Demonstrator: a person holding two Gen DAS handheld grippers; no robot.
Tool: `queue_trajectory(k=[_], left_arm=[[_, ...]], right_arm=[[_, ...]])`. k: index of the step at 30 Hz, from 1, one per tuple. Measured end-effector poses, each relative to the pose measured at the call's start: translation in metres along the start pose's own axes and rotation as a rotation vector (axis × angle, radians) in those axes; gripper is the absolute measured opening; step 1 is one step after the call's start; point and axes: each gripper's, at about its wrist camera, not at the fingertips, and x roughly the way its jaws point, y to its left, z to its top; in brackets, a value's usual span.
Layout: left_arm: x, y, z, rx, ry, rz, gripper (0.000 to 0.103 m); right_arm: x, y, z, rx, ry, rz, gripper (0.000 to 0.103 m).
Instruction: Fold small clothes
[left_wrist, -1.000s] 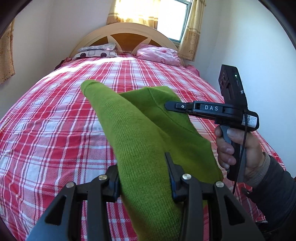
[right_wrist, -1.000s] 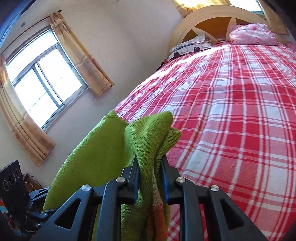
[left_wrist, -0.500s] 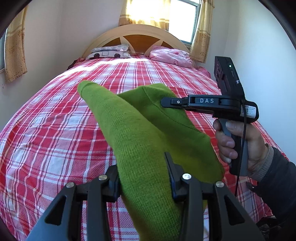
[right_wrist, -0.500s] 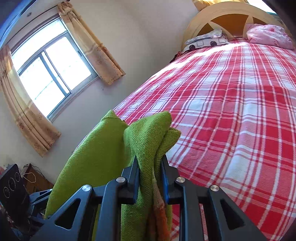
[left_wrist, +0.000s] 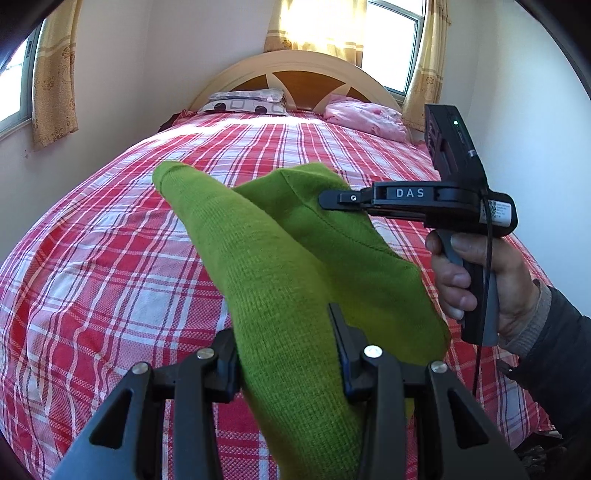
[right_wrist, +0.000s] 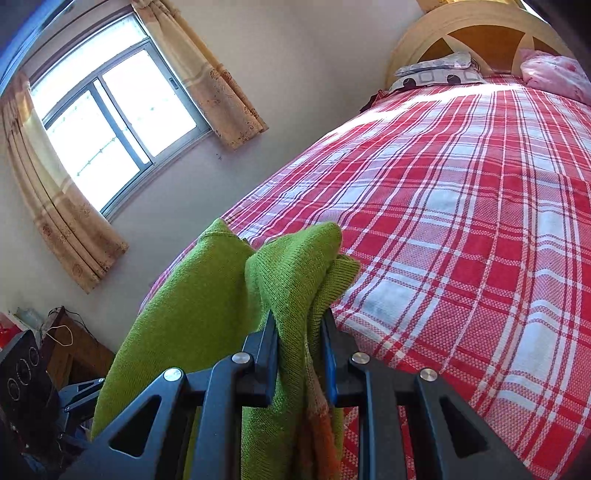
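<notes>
The left gripper (left_wrist: 288, 343) is clamped on one green knit garment (left_wrist: 295, 266); the knit fills the gap between its two fingers and rises forward from them. The garment hangs in the air above the bed (left_wrist: 110, 258), touching it nowhere that the views show.

Further right in the left wrist view, the right gripper (left_wrist: 332, 197) pinches a second point on the same garment, near a stitched seam. Its own view confirms the grip: the right gripper (right_wrist: 299, 325) is closed on bunched layers of the green knit (right_wrist: 288, 280), with an orange patch visible low between the fingers. The right hand (left_wrist: 476, 280) holds the pistol handle below the gripper body.

Purpose of the hold, as a judgement: two separate grip points keep the cloth spread and off the surface, so it can be laid flat on the bed before any fold is made. No fold appears completed yet.

Count:
- Garments: one.
- Grippers: two, both engaged on it.
- Pillows at the headboard (left_wrist: 303, 70): two, a patterned pillow (left_wrist: 247, 101) on the left and a pink pillow (left_wrist: 365, 116) on the right.
- Windows: one beside the bed (right_wrist: 118, 122), one behind the headboard (left_wrist: 391, 44).
</notes>
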Motion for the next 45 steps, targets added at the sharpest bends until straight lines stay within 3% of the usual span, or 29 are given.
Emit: queue_trajectory(k=[19, 28, 31, 35, 42, 45], left_arm=[[-0.009, 0.031, -0.029, -0.050, 0.036, 0.044, 0.041], [-0.002, 0.035, -0.043, -0.056, 0.047, 0.062, 0.041], [0.003, 0.039, -0.050, -0.078, 0.061, 0.066, 0.045], [0.003, 0.045, -0.058, -0.114, 0.053, 0.083, 0.057], [-0.009, 0.038, -0.054, -0.082, 0.063, 0.123, 0.060], [-0.027, 0.037, -0.046, -0.062, 0.019, 0.143, 0.067]], right_arm=[[0.046, 0.033, -0.004, -0.055, 0.098, 0.054, 0.020], [0.058, 0.023, -0.008, -0.043, 0.129, 0.029, 0.020], [0.061, 0.018, -0.012, -0.038, 0.142, 0.015, 0.020], [0.064, 0.012, -0.017, -0.028, 0.153, 0.005, 0.021], [0.062, 0.009, -0.017, -0.018, 0.163, -0.011, 0.027], [0.043, 0.012, -0.015, -0.022, 0.120, -0.024, 0.028]])
